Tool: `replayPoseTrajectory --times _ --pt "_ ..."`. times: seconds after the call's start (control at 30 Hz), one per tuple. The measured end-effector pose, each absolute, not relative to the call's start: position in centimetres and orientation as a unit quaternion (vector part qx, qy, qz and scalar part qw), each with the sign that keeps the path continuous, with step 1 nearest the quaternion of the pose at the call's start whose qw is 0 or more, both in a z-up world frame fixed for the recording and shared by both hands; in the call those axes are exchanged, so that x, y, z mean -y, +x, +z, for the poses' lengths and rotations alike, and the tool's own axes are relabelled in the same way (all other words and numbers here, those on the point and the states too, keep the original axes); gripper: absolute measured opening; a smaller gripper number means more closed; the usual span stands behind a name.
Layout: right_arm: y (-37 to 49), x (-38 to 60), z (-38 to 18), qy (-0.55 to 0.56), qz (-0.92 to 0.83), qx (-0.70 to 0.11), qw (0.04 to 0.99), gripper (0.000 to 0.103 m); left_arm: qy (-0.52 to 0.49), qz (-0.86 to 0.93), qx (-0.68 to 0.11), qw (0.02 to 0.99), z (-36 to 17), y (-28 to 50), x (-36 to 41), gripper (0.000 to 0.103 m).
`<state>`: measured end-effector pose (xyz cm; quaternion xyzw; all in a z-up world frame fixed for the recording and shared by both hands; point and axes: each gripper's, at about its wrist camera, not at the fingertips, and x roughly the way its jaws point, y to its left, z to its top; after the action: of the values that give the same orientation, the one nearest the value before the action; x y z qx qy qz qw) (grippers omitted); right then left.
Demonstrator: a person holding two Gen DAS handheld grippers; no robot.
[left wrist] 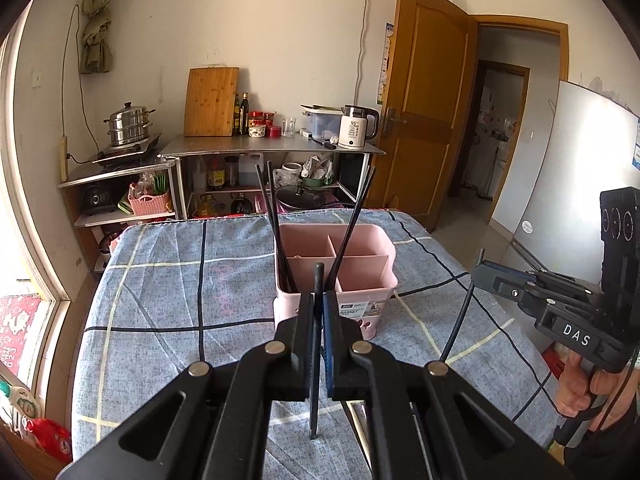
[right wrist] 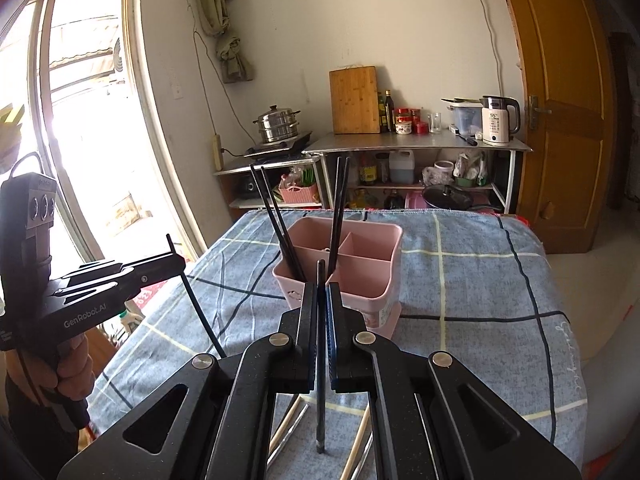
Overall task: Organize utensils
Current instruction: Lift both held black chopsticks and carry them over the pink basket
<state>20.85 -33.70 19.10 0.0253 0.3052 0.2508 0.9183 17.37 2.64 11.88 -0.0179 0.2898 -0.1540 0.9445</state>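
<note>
A pink divided utensil basket [left wrist: 360, 256] [right wrist: 360, 264] stands mid-table with several black chopsticks [left wrist: 276, 216] [right wrist: 280, 224] leaning in its near compartment. My left gripper [left wrist: 319, 300] is shut on a black chopstick [left wrist: 317, 344], held upright just in front of the basket; it also shows at the left of the right wrist view [right wrist: 176, 258]. My right gripper [right wrist: 321, 292] is shut on another black chopstick [right wrist: 320, 360], upright near the basket; it shows at the right of the left wrist view [left wrist: 480, 270]. Wooden and metal utensils [right wrist: 292, 420] lie on the cloth under the right gripper.
The table has a blue checked cloth [left wrist: 180, 280] [right wrist: 480, 280]. Behind it stand metal shelves [left wrist: 272, 148] with a kettle [left wrist: 356, 126], cutting board, bottles and a steamer pot [left wrist: 130, 124]. A wooden door [left wrist: 432, 92] is at the right, a window at the left.
</note>
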Motion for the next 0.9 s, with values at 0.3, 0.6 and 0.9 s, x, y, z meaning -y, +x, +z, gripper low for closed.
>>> replayPoseTrajectory --times 0.3,0.6,0.9 --pt "20.8 33.8 20.1 0.021 0.254 -0.291 0.922 0.004 -0.02 -0.161 -0.289 0.944 12.8 17.7 -2.5 0.005" --pt "21.8 33.2 22.4 0.016 0.265 -0.265 0.927 0.004 -0.023 -0.176 -0.274 0.945 16.3 19.3 -2.3 0.005" --pt "23.9 32.0 25.9 0.02 0.279 -0.233 0.931 0.004 -0.029 -0.182 -0.256 0.949 20.1 21.5 -2.5 0.005"
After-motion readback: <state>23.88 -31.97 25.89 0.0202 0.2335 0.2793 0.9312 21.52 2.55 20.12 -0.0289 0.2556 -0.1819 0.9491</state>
